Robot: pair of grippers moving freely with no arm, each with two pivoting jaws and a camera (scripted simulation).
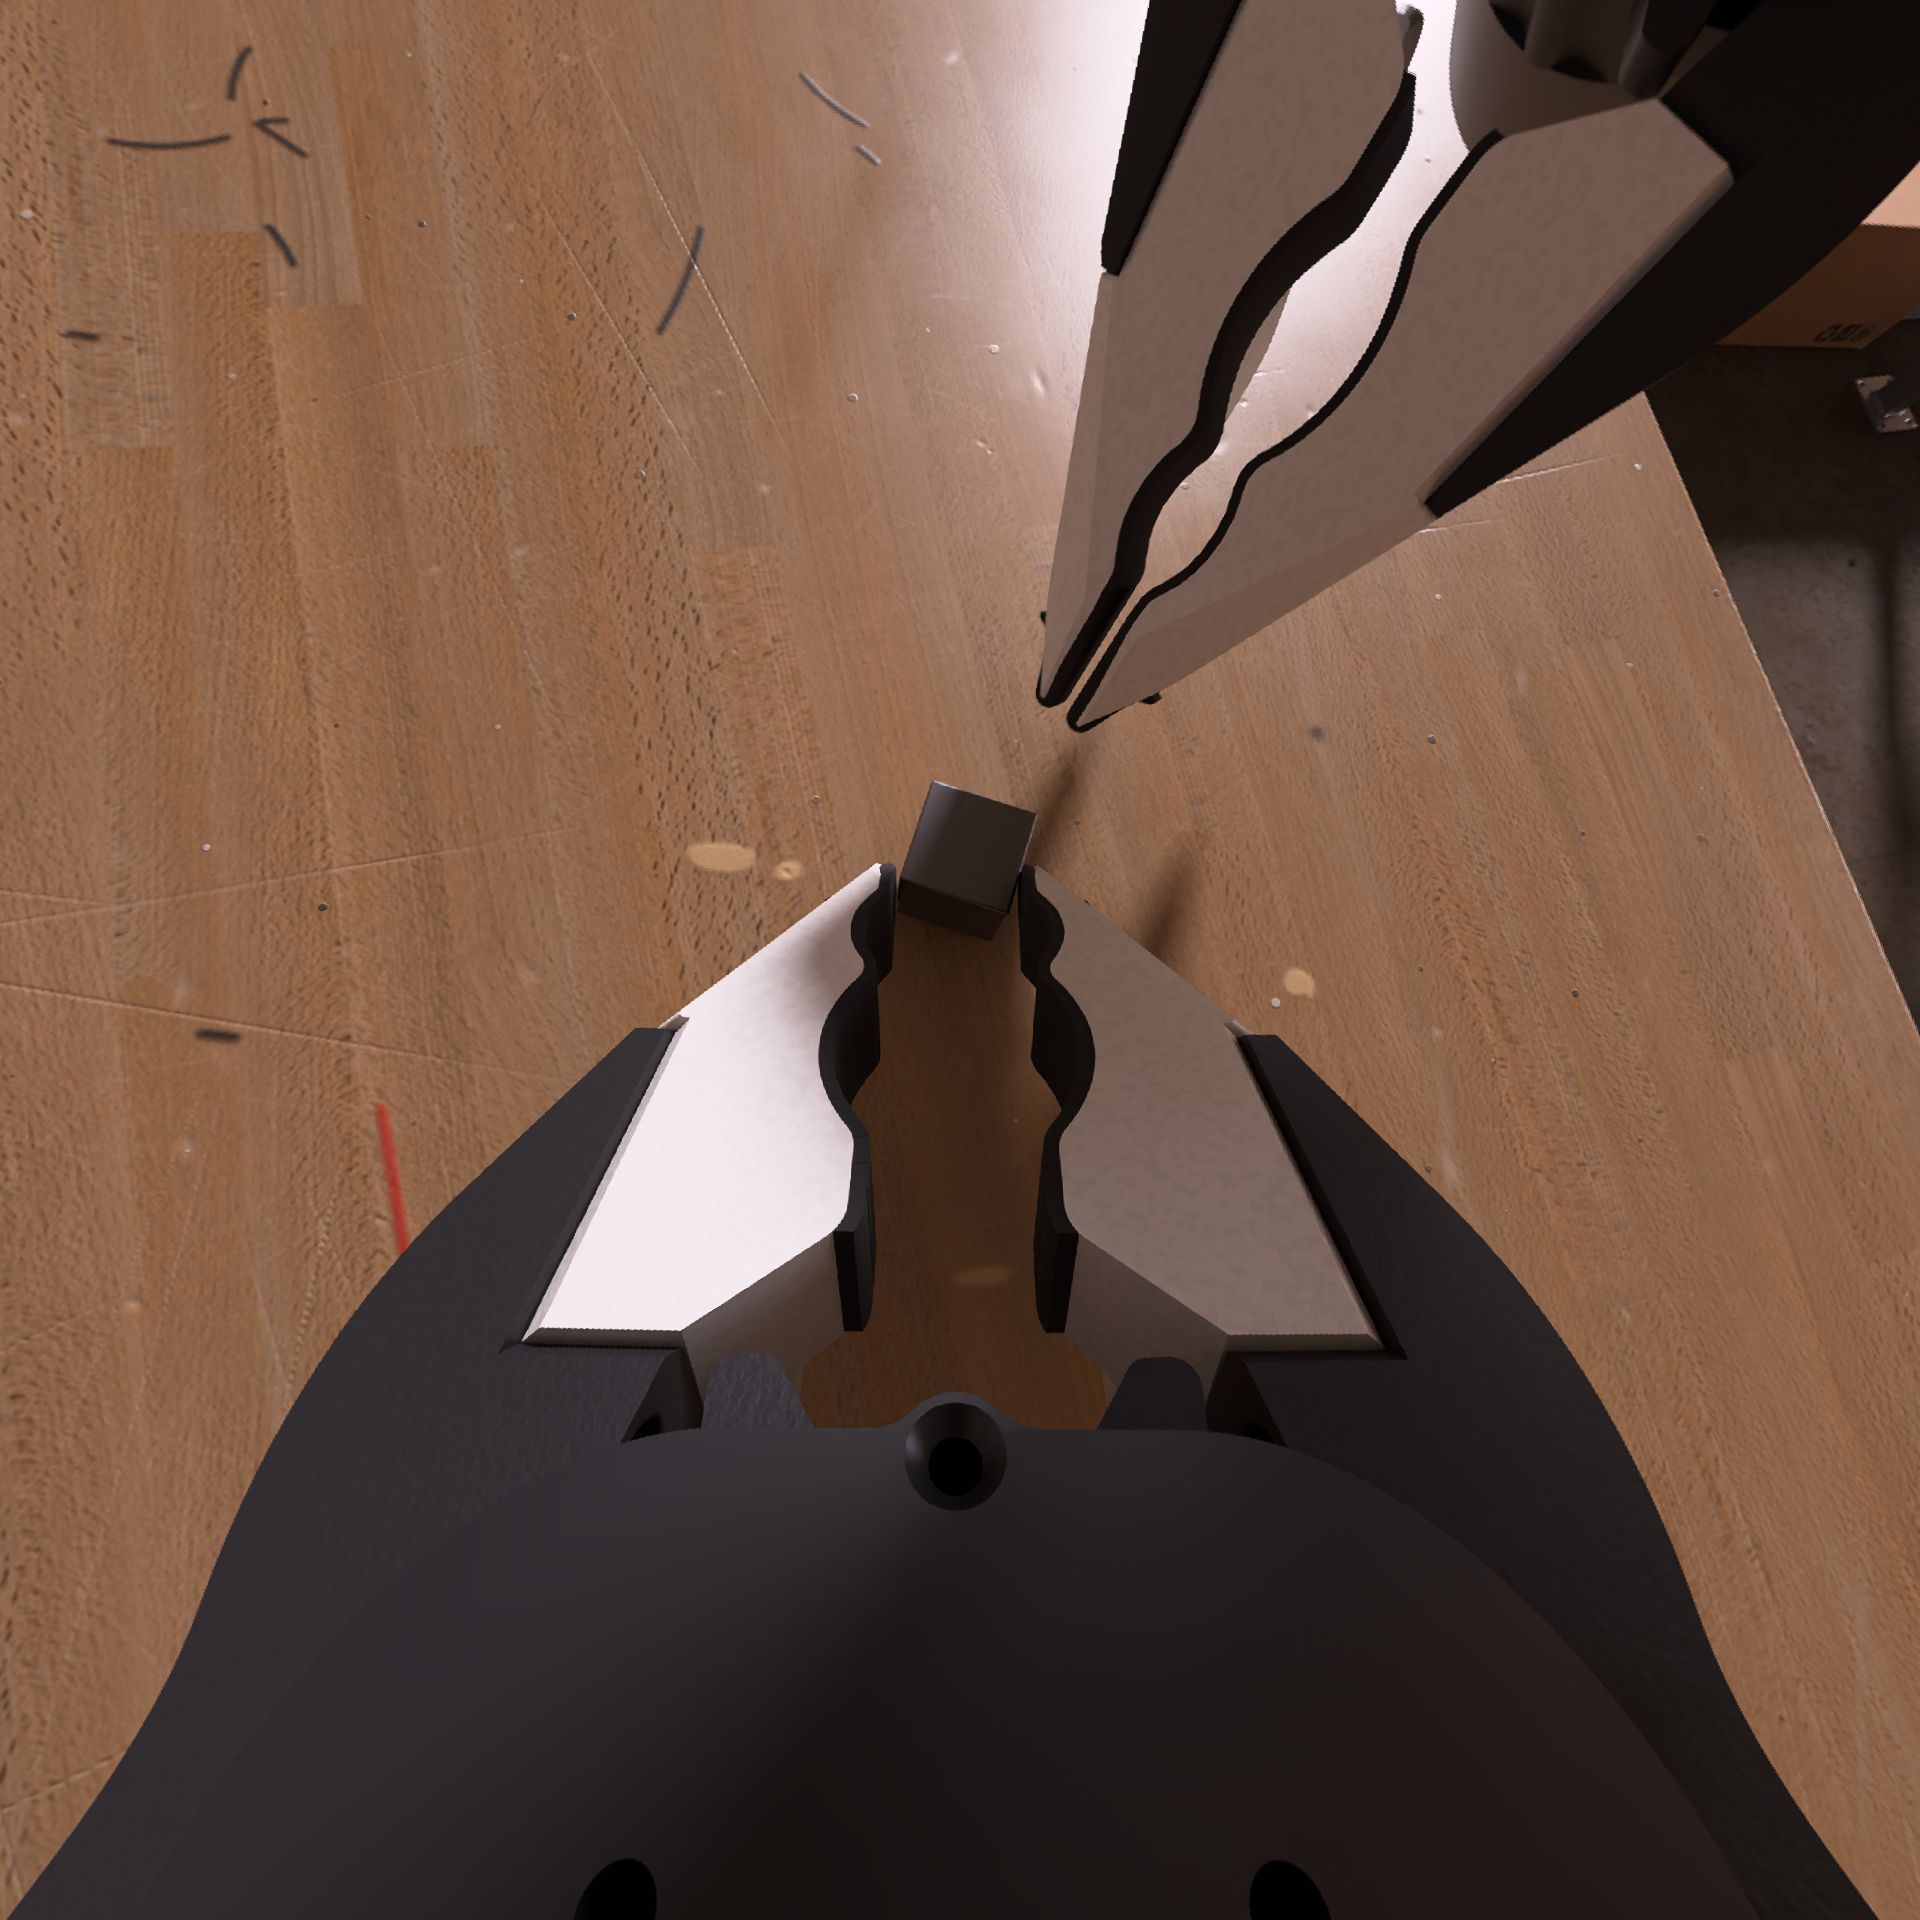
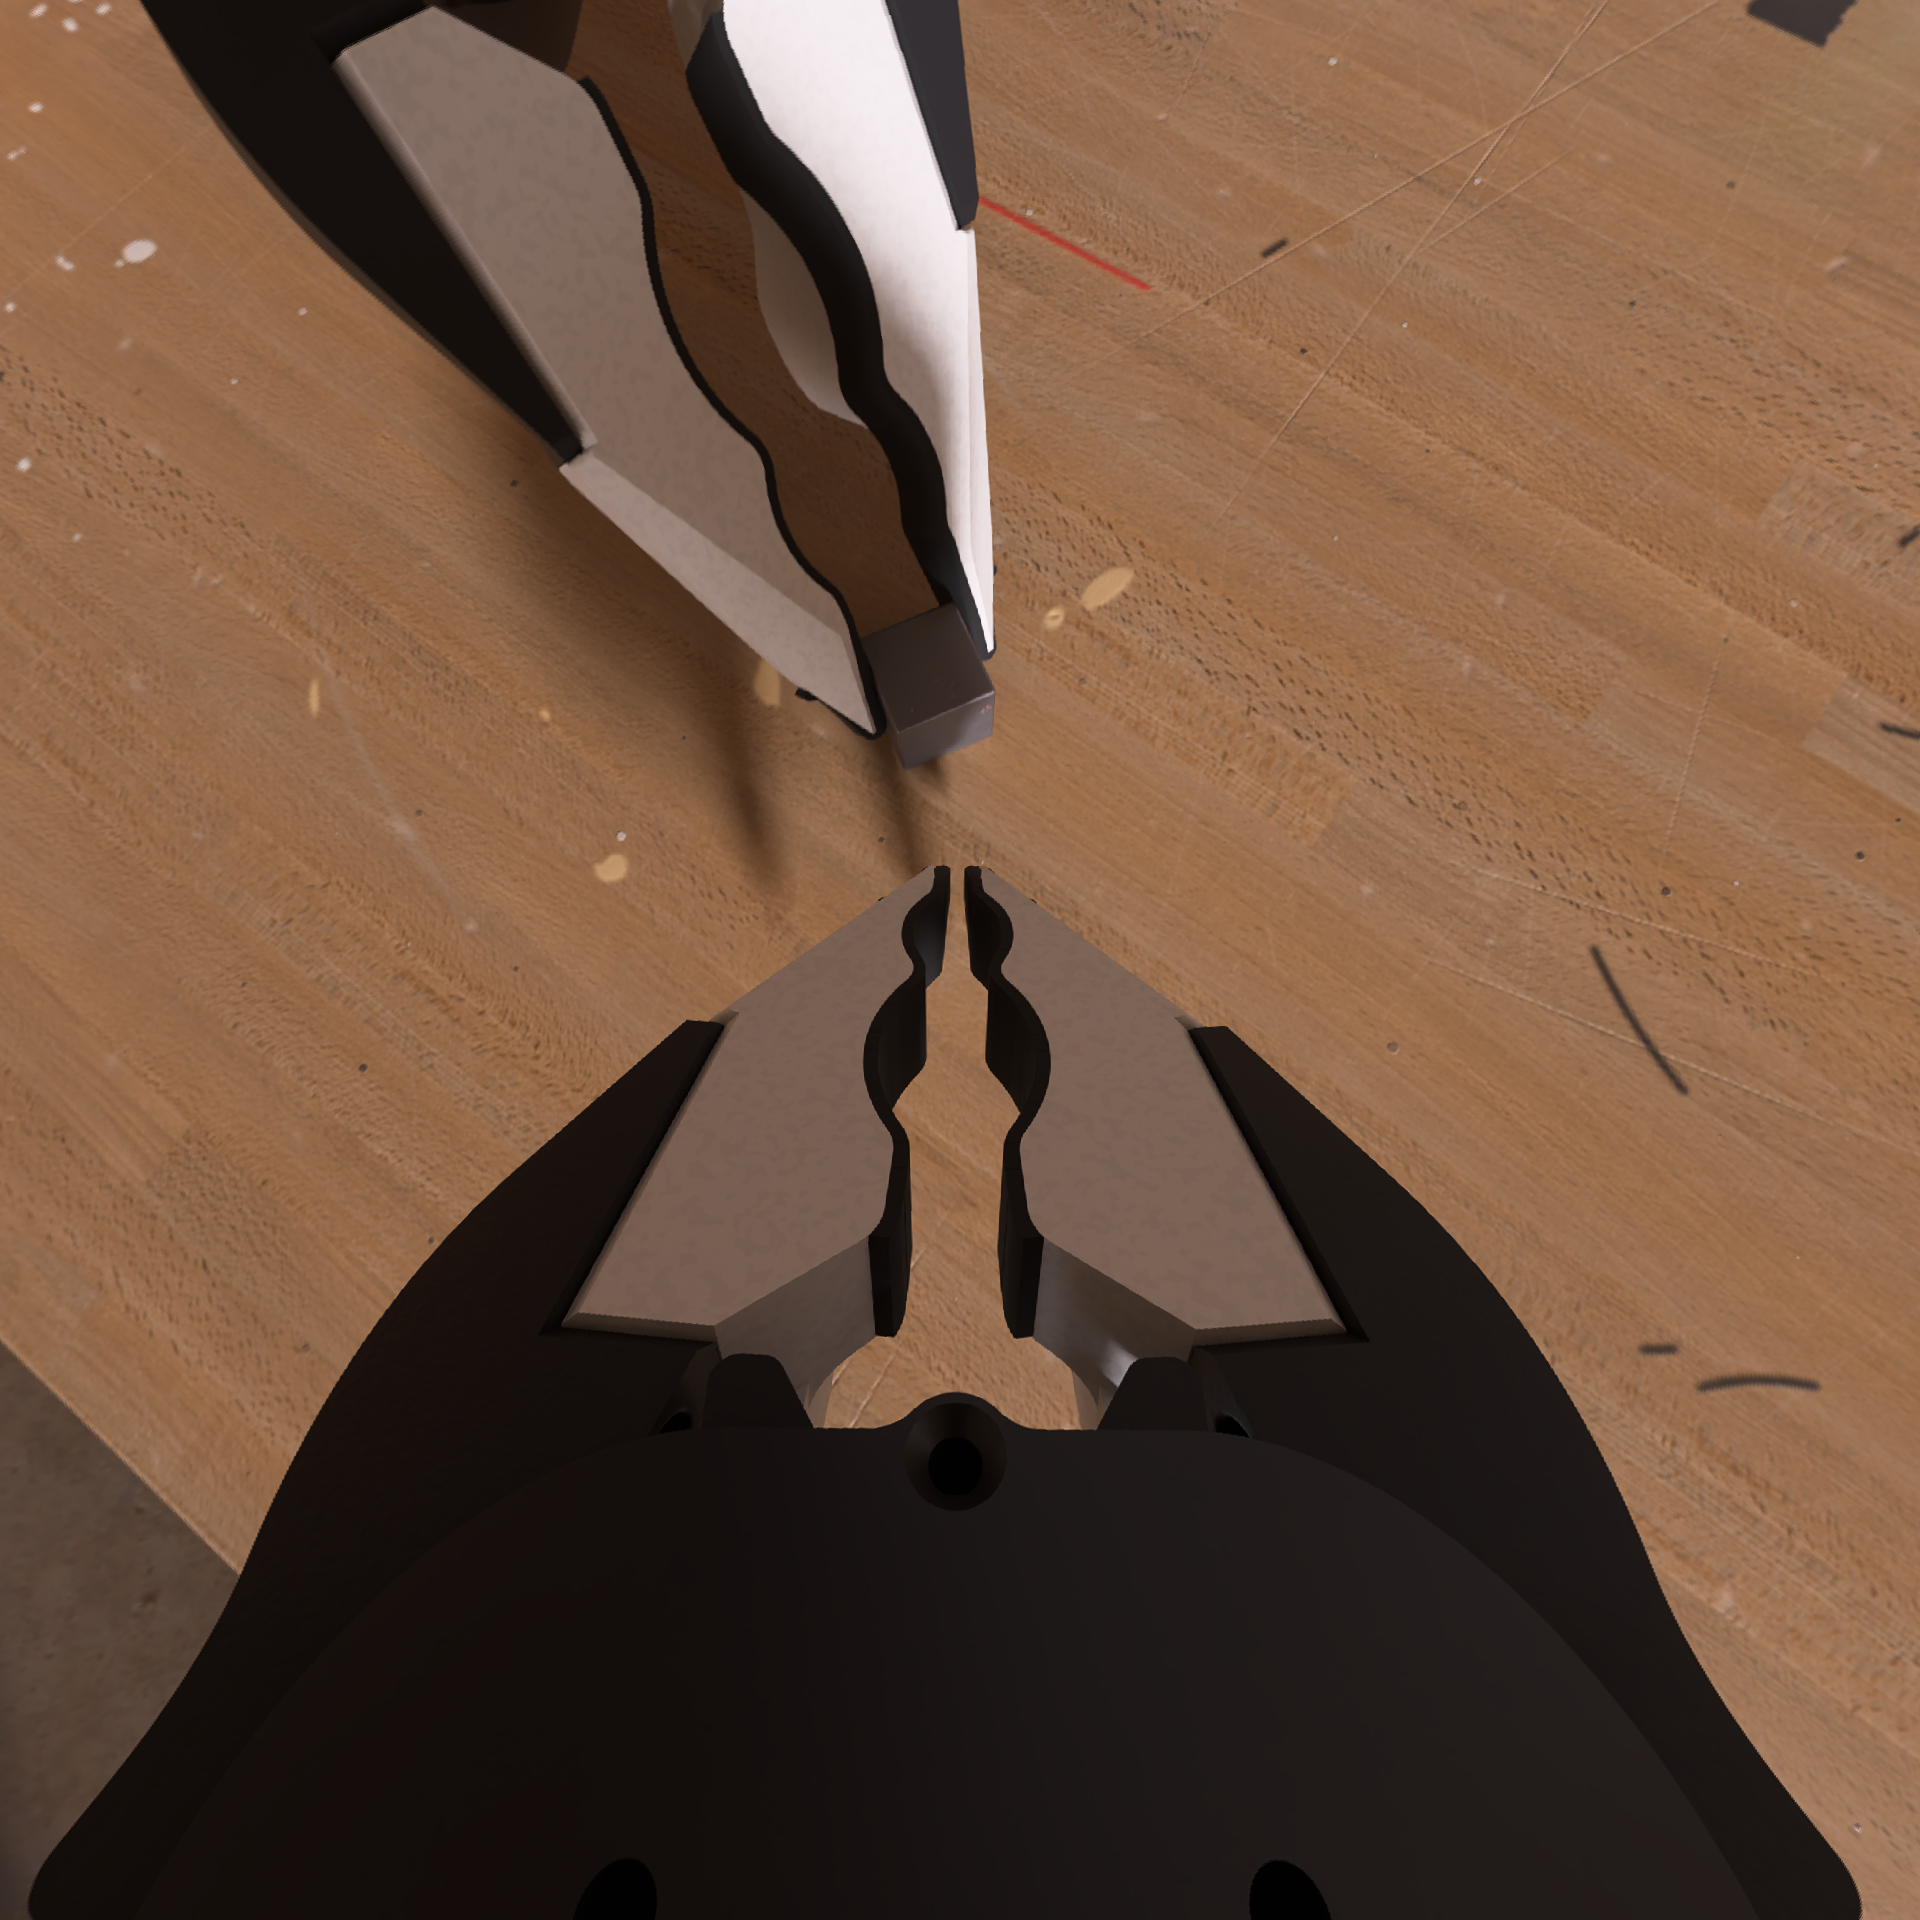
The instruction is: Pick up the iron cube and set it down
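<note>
The iron cube (image 1: 966, 862) is small, dark grey and sits tilted between the fingertips of my left gripper (image 1: 956, 883), which is shut on it. It is at or just above the wooden table (image 1: 416, 675); I cannot tell if it touches. My right gripper (image 2: 956, 878) is shut and empty, tips close above the table. In the left wrist view the right gripper (image 1: 1065, 707) points down just beyond the cube, apart from it. In the right wrist view the left gripper (image 2: 925, 675) holds the cube (image 2: 935, 696) a short way ahead of my right tips.
The table edge runs diagonally at the right of the left wrist view, with grey floor (image 1: 1818, 623) and a cardboard box (image 1: 1870, 301) beyond. The floor also shows at the lower left of the right wrist view (image 2: 83, 1558). A red line (image 1: 393, 1174) and dark scratches mark the wood.
</note>
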